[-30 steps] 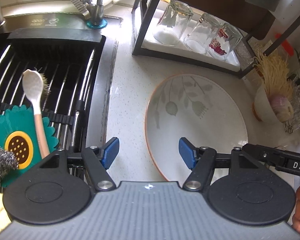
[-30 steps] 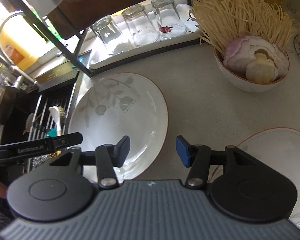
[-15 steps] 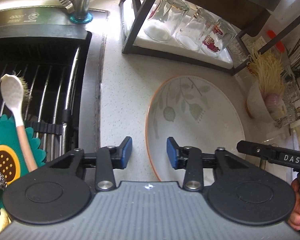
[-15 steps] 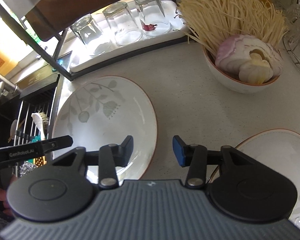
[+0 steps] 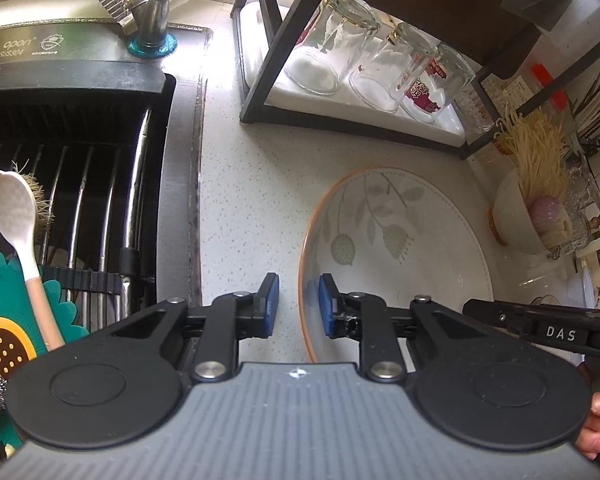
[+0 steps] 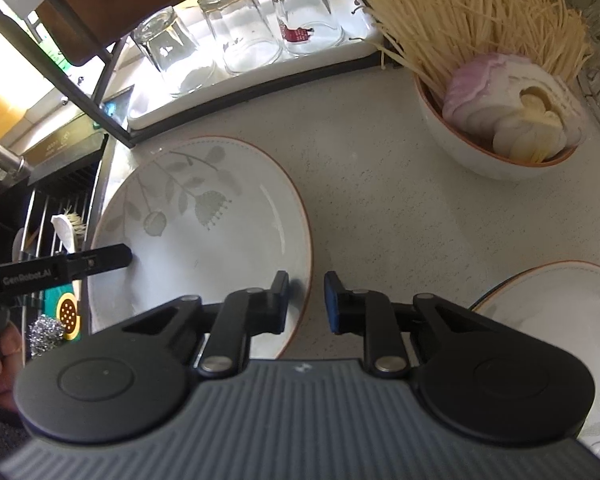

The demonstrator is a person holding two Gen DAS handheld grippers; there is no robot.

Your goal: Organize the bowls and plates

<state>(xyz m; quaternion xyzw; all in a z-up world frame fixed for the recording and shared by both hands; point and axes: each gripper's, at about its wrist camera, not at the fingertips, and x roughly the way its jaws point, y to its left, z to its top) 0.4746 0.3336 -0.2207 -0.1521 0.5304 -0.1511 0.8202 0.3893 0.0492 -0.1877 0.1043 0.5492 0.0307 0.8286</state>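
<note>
Left wrist view: plate (image 5: 396,256) lies flat on the desk (image 5: 252,184) beside the sink (image 5: 76,168). Its left rim sits between the left tool (image 5: 298,304) pads, its right rim between the right tool (image 6: 306,300) pads. Both jaws have just been closing; neither visibly presses yet. A second plate (image 6: 556,304) lies to the right.

Bare counter (image 6: 380,216) between leaf-patterned plate (image 6: 204,224) and bowl (image 6: 476,160); rack (image 5: 268,92) behind.

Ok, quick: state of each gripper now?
Left gripper: open, jaws just closing around the plate rim, not gripping yet.
Right gripper: open, just closing around the opposite rim.
</note>
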